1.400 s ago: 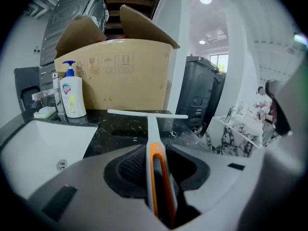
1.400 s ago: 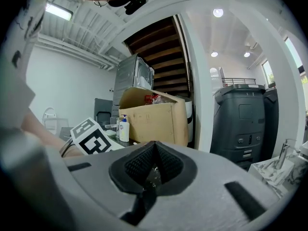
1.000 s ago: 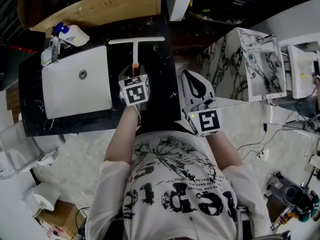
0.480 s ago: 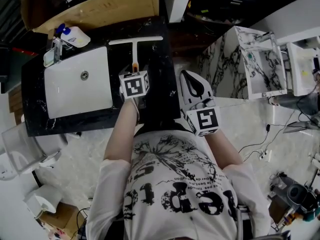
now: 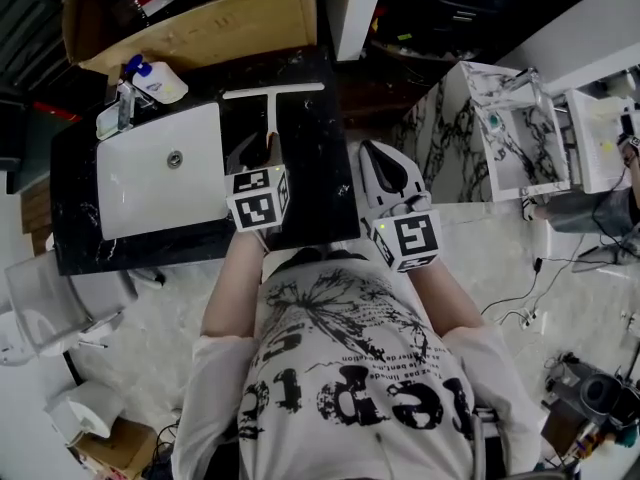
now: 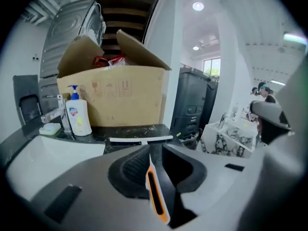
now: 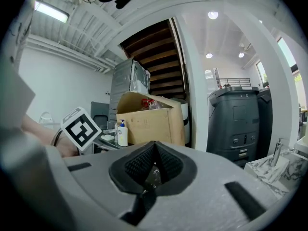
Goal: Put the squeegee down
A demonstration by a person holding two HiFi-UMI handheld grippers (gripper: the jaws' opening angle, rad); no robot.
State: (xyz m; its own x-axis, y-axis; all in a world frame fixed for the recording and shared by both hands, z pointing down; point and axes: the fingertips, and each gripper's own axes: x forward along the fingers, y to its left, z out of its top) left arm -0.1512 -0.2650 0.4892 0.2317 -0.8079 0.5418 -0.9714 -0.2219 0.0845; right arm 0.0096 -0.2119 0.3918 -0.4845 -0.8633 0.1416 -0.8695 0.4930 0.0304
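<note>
1. Change: the left gripper (image 5: 257, 156) has drawn up and back toward the person since a second ago, when it sat low over the handle; its jaws are closing as it goes.
2. Tool state, left: the squeegee's orange-trimmed handle (image 6: 155, 196) shows in the gap between the jaws, with clear space on its right side; the pads do not appear to press on it, so I judge it released.
3. Tool state, right: the right gripper (image 7: 154, 163) has its ribbed pads drawn together on nothing; it sits off the counter's right edge, much as before.
4. Location of the squeegee (image 5: 272, 92): it lies on the black marble counter (image 5: 312, 173), just right of the white basin (image 5: 150, 193), white blade toward the back and handle pointing at the person; its place on the counter matches the earlier frames.
5. Meaning for the task: the put-down looks essentially done; what remains, in my judgement, is for the left gripper to clear the handle's end without dragging it.
6. Writing and labels:
   - pump bottle (image 6: 77, 115): blue and red label, text too small to read;
   - cardboard box (image 6: 120, 97): faint handling symbols on its front, no legible words;
   - shirt (image 5: 350, 388): large dark lettering, seen inverted, not read with confidence;
   - marker cubes: black-and-white squares only, no writing.
</note>
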